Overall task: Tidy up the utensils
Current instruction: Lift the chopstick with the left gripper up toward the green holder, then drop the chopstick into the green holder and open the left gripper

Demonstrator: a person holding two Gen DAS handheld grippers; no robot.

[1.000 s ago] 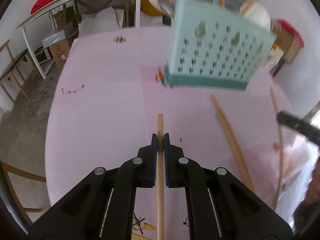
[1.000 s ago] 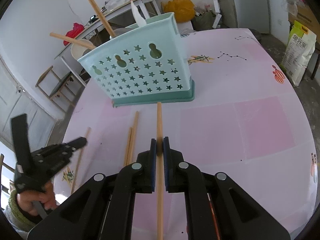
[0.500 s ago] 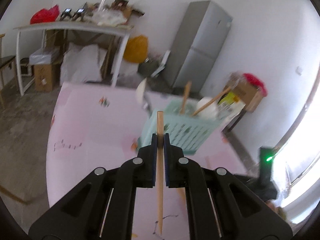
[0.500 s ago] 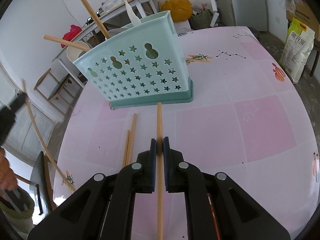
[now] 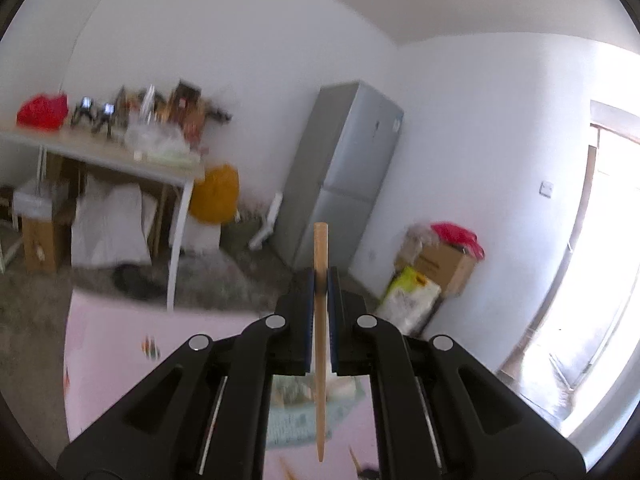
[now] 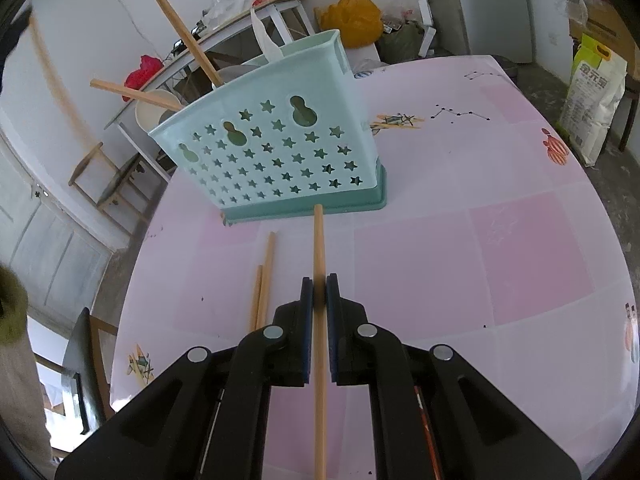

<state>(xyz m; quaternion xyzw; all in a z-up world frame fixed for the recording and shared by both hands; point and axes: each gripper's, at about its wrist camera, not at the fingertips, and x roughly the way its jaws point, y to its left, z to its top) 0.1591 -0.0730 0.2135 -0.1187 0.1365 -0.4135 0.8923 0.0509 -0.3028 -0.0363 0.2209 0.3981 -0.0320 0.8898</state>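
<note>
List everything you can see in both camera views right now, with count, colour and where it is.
Utensil caddy: one, mint green with star holes, standing on the table.
Chopsticks in the caddy: two, wooden, leaning out of its top.
Loose chopsticks: two, wooden, flat on the table beside the right claw.
Table: one, pink checked cover.
Fridge: one, grey, against the back wall.
Side table: one, white, cluttered.
Yellow bag: one, by the side table.
Left claw: black, shut on a chopstick.
Right claw: black, shut on a second chopstick.
</note>
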